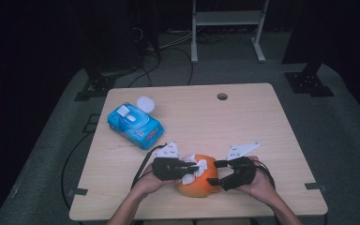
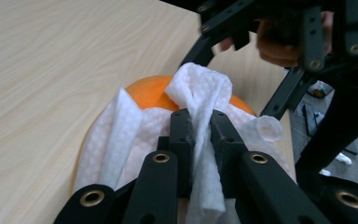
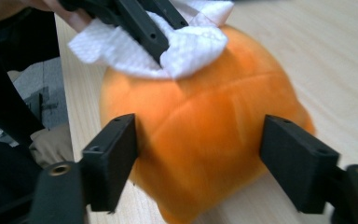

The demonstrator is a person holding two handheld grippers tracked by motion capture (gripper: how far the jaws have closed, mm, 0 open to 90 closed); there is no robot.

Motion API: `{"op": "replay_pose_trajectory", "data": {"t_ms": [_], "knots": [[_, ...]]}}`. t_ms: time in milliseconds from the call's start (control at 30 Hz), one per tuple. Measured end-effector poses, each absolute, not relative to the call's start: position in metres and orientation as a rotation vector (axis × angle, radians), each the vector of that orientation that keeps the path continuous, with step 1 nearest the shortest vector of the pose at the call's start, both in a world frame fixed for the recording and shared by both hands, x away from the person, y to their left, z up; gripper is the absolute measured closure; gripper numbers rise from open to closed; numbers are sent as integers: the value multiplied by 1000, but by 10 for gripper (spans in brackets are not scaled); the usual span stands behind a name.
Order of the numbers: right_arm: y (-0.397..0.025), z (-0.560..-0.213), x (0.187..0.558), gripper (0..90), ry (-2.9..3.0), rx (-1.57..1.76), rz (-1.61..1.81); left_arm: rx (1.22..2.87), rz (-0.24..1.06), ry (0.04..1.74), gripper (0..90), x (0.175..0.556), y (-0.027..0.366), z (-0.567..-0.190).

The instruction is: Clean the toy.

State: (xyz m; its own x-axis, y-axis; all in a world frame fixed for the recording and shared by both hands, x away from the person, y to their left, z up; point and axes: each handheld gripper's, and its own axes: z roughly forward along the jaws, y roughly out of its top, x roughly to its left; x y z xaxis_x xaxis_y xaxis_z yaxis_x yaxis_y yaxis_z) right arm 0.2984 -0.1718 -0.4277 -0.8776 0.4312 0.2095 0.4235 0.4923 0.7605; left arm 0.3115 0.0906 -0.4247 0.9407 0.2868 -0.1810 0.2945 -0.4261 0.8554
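An orange soft rounded object (image 1: 198,186) lies near the table's front edge, and a white wipe (image 1: 193,170) is draped over its top. My left gripper (image 2: 200,122) is shut on a bunched fold of the wipe (image 2: 199,88), pressing it onto the orange object (image 2: 148,91). In the high view the left gripper (image 1: 191,167) comes in from the left. My right gripper (image 3: 198,140) straddles the orange object (image 3: 205,116), one jaw touching each side. From the right side the right gripper (image 1: 219,174) reaches in. The wipe (image 3: 191,46) covers the object's top.
A blue pack of wipes (image 1: 135,124) lies at the table's left, with a white round lid (image 1: 146,103) behind it. A cable hole (image 1: 222,96) sits near the far edge. Bare wood table (image 1: 262,131) spreads to the right and back. A white frame (image 1: 227,28) stands on the floor beyond.
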Motion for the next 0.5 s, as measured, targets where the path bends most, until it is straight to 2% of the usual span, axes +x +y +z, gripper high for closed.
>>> {"op": "replay_pose_trajectory", "data": {"t_ms": [67, 100, 200, 300, 400, 500], "knots": [[-165, -433, 300, 246, 2726, 779, 1335, 2034, -14, 421, 810, 311, 88, -428], [-163, -435, 300, 289, 2728, 798, 1313, 2027, -18, 425, 811, 312, 88, -429], [-163, -431, 298, 567, 2715, 777, 1273, 1996, -39, 439, 810, 314, 91, -427], [-163, -421, 291, 711, 2637, 696, 1276, 1941, -54, 439, 809, 315, 98, -417], [-161, -407, 282, 718, 2529, 606, 1246, 1906, -9, 418, 809, 314, 102, -405], [-160, -408, 283, 713, 2497, 571, 1224, 1914, 43, 420, 809, 316, 99, -404]]}}
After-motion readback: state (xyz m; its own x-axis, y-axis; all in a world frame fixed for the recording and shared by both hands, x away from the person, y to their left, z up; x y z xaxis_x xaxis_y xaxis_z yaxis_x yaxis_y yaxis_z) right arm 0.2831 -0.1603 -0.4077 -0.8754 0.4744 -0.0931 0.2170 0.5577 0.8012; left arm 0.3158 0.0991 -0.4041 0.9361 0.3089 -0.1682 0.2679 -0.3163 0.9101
